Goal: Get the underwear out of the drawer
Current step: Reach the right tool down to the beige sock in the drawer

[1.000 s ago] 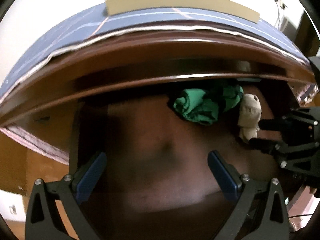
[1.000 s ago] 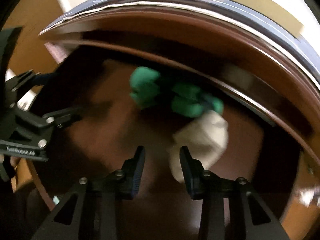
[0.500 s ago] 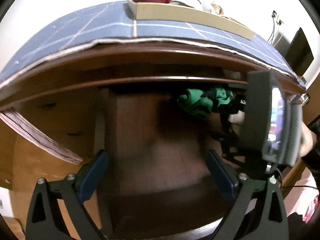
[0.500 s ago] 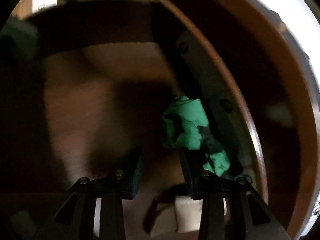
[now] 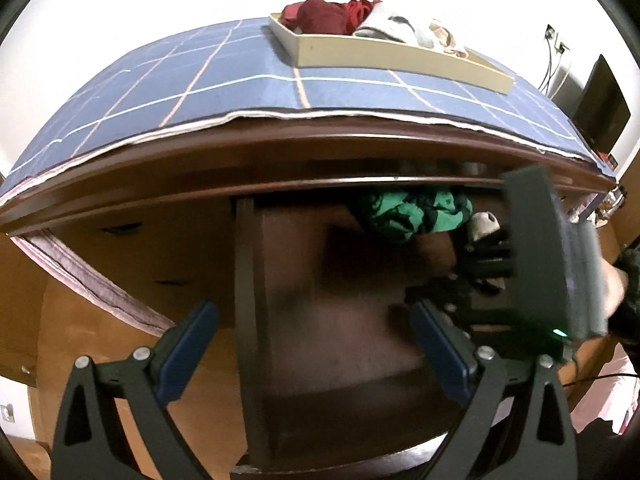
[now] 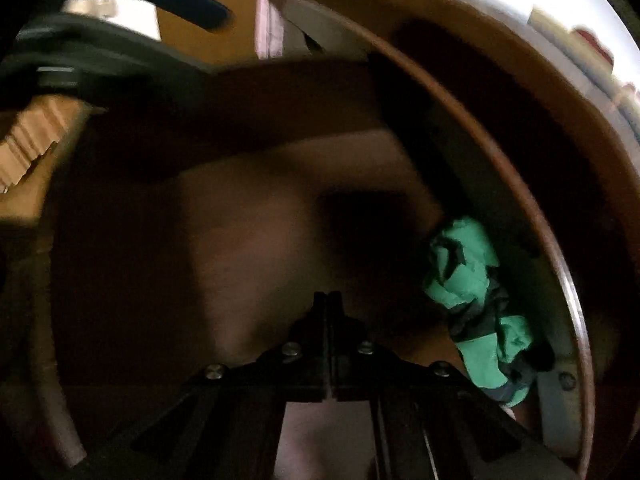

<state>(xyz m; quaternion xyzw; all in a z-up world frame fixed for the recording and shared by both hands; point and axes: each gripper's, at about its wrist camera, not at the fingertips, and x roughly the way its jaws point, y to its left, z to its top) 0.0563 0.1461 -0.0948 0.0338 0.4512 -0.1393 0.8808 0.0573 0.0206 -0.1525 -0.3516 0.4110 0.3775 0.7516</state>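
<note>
Green underwear (image 5: 414, 214) bunched at the back right corner of the open drawer (image 5: 320, 320), beige cloth (image 5: 484, 226) beside it. Soft, light, crumpled; best pinched on a raised fold. Left hand-held gripper (image 5: 314, 354) wide open, holding nothing. Right hand-held gripper (image 6: 328, 300) now closed, apparently on nothing, where a second ago still parted near the beige cloth.

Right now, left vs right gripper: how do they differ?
Left gripper has its fingers spread wide, nothing between them; right gripper has its fingers pressed together, and whether cloth is pinched cannot be told. Left hangs in front of the open drawer; right reaches inside, beside the green underwear. Both have black frames.
</note>
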